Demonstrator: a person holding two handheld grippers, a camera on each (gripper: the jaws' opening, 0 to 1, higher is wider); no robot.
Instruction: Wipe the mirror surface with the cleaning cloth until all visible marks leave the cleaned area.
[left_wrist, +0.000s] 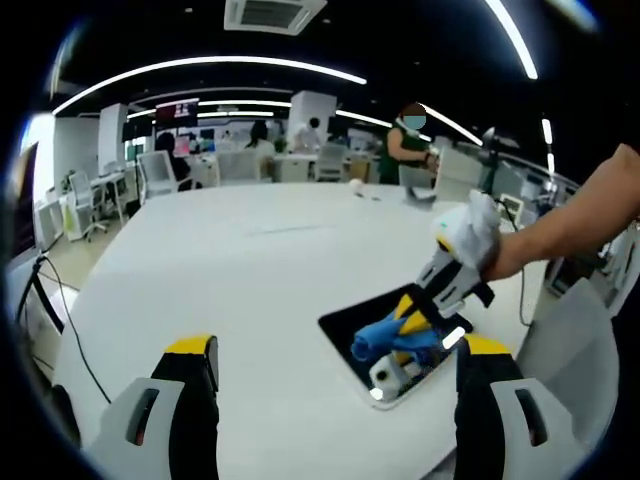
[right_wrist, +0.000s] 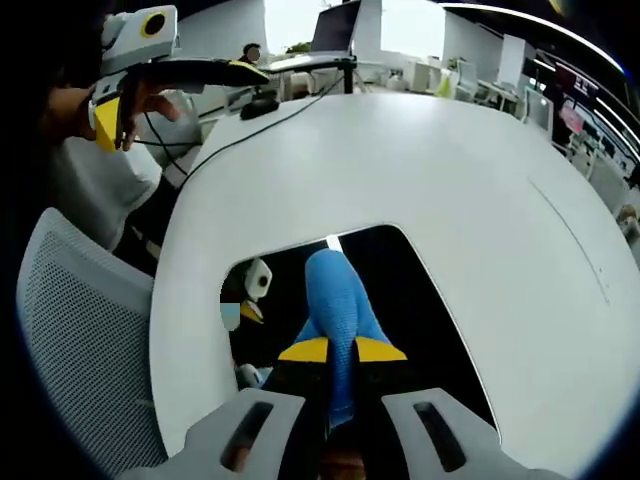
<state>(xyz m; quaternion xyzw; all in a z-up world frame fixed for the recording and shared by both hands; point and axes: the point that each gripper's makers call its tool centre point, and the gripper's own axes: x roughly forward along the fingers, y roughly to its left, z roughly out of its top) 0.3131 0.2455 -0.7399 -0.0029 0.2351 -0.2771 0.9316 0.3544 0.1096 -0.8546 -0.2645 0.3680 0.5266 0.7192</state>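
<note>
The mirror is a dark rounded rectangle lying flat on the white table. My right gripper, held by a hand coming in from the right, is shut on a blue cleaning cloth and presses it onto the glass. In the right gripper view, the yellow-tipped right gripper pinches the cloth, which lies across the middle of the mirror. My left gripper hovers open, near the mirror's close side, with nothing between its jaws. The left gripper also appears at the upper left, held by a hand.
A grey mesh chair stands at the table edge by the mirror. A black cable runs off the table's left side. Small items lie at the far edge. Desks, chairs and people fill the office behind.
</note>
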